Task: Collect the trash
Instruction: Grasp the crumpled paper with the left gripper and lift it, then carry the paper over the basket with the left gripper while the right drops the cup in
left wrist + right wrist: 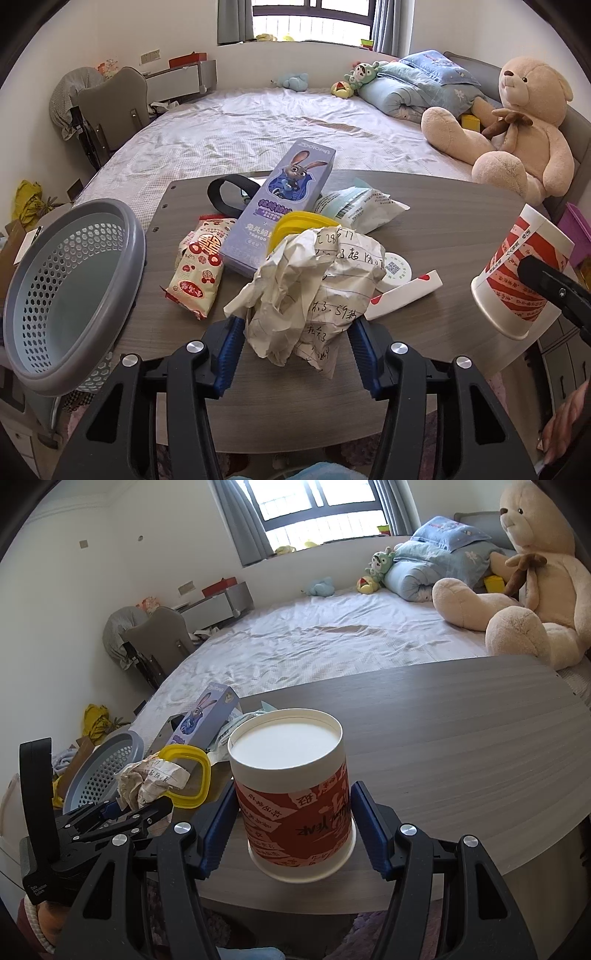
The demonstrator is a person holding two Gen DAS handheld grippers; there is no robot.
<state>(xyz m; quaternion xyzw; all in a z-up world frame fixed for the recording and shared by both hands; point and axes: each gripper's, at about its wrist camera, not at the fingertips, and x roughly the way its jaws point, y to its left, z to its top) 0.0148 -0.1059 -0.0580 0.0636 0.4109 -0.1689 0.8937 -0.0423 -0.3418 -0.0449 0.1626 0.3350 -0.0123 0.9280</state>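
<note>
Left tongs (295,325): level with the surface (443,229), pointing toward the bed (258,122); blue pads pressed on both flanks of a crumpled paper wad (314,288) bearing handwriting. The wad appears lifted, though contact with the surface beneath it cannot be made out.

Right tongs (295,834): tilted forward over the near edge of the surface; pads closed against the sides of a red-and-white paper cup (295,794), held inverted, white base uppermost, rim clear of the surface. In the left view only one black finger (554,291) and a sliver of the holder's hand at the lower right edge are visible.

Grey perforated basket (70,295): off the left edge of the surface, just beside the left tongs; its base is cut off.

Remaining on the surface, behind the wad:
- purple rabbit carton (280,206), partly covered;
- yellow lid (188,775), largely hidden in the left view;
- red-patterned snack packet (199,273);
- white printed pouch (362,210);
- round white tub (397,269), half hidden;
- black strap (229,192).

Teddy bear (524,122) sits on the bed.
</note>
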